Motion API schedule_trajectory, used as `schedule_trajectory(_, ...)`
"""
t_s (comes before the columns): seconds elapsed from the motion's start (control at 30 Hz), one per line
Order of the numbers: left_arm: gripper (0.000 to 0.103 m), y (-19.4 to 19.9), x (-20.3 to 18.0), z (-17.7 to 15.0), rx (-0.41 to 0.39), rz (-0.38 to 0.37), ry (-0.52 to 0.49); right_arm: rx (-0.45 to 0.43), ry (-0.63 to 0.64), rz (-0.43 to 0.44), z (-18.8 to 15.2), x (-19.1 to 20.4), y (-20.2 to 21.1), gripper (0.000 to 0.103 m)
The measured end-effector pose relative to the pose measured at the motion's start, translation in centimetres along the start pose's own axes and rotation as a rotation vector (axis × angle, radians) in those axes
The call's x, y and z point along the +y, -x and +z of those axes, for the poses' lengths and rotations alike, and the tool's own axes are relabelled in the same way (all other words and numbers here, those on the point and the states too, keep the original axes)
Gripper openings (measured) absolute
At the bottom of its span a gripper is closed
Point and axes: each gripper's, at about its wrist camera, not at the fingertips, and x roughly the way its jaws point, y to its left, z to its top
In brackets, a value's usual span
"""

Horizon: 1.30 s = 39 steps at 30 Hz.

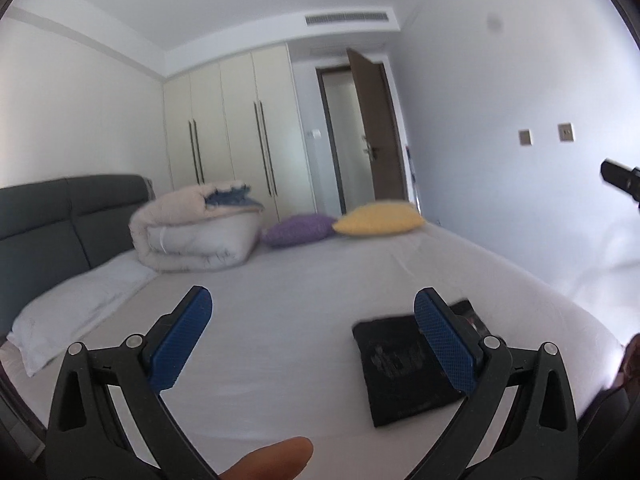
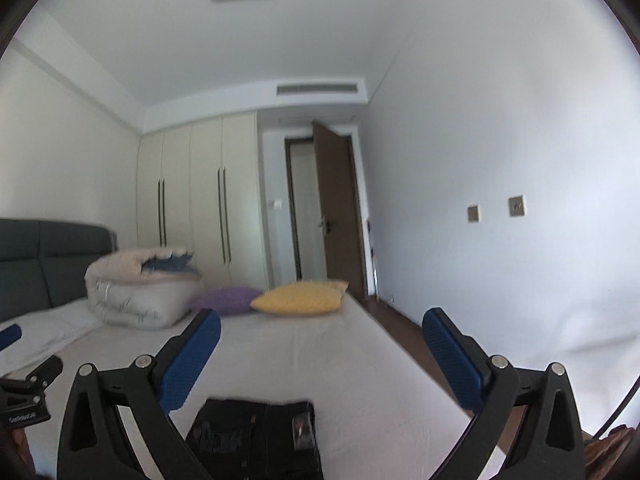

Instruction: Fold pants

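Observation:
The black pants (image 1: 404, 372) lie folded into a compact rectangle on the white bed sheet (image 1: 304, 292), near the bed's right edge. In the right wrist view the same folded pants (image 2: 256, 440) sit low in the frame. My left gripper (image 1: 312, 312) hangs above the bed, jaws wide apart, nothing between its blue pads (image 1: 180, 344). My right gripper (image 2: 322, 336) is likewise open and empty, raised over the pants, with its blue pads (image 2: 192, 364) clear of the cloth. A fingertip (image 1: 272, 456) shows at the bottom of the left wrist view.
A rolled duvet (image 1: 196, 232) lies by the grey headboard (image 1: 60, 216), with a white pillow (image 1: 80, 304) beside it. A purple cushion (image 1: 296, 230) and a yellow cushion (image 1: 380, 220) rest at the far side. Wardrobes (image 1: 232, 128) and a door (image 1: 376, 128) stand beyond.

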Motion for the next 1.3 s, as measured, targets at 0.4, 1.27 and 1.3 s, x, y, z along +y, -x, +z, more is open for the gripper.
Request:
schedule_trajectory(0.4, 0.103, -7.2, -2.2, -7.3, 0.337, -0.048, 0.052, 0.455, -0.019, -0.024, -6.5, 1.3, -5.7, 0.103)
schedule_trajectory(1.27, 0.103, -14.4, -2.9, -14.8, 0.556, -0.091, 0.144, 0.652, 0.045, 0.02, -12.8, 4.5, -8.4, 0.103)
schedule_trajectory(1.3, 0.103, -14.4, -2.9, -14.8, 0.556, -0.089, 0.145, 0.654, 0.046, 0.021, -12.8, 4.5, -8.5, 0.103)
